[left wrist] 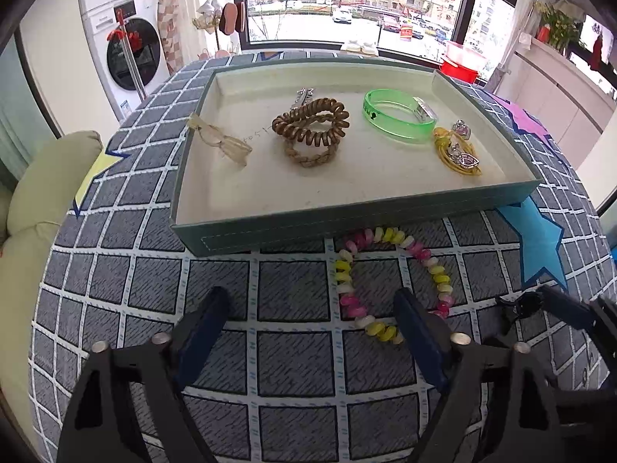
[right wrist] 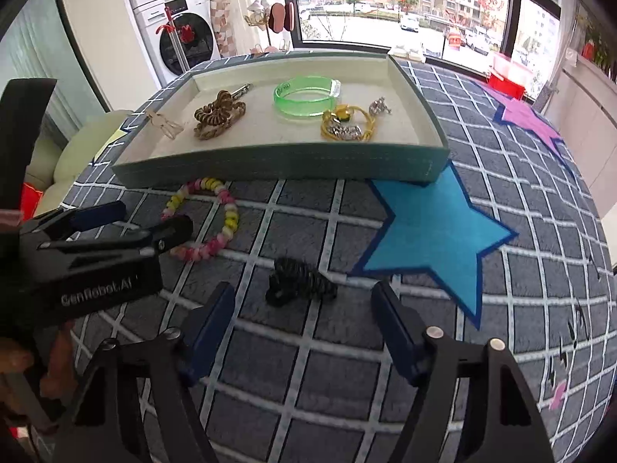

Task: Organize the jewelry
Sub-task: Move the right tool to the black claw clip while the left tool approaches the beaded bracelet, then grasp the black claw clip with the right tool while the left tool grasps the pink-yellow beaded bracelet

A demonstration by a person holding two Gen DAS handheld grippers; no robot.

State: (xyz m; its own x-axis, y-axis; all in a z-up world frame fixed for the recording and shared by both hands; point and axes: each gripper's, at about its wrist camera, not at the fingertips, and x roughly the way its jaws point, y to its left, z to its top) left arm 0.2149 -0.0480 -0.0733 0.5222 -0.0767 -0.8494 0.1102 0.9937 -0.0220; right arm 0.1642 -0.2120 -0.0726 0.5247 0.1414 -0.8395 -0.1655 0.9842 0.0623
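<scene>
So, status:
left gripper [left wrist: 308, 308]: fingers spread wide, nothing between them, low over the surface [left wrist: 293, 362]; right finger tip touching or just over the bead bracelet
right gripper [right wrist: 302, 312]: fingers apart, empty; black scrunchie just ahead between the tips, not touched
bead bracelet [left wrist: 389, 277]: pink/yellow/white loop, flat on the surface, far end right against the tray's front wall
black scrunchie [right wrist: 300, 283]: on the surface, near side of the bracelet, left of the blue star [right wrist: 435, 231]
tray [left wrist: 347, 227]: teal outside, cream lining, sits on the grid-pattern cloth
tray, left: clear hair clip [left wrist: 223, 141] near the left wall
tray, middle: brown coil ties [left wrist: 310, 123], stacked, one darker on top; small silver piece behind them, too small to identify
tray, right: green bangle [left wrist: 399, 119]; in front of it a yellow band [left wrist: 459, 152] with silver pieces lying on it
cross-view: left gripper also shows in the right wrist view, at left, over the bracelet
background: washer [left wrist: 127, 46] by the window
</scene>
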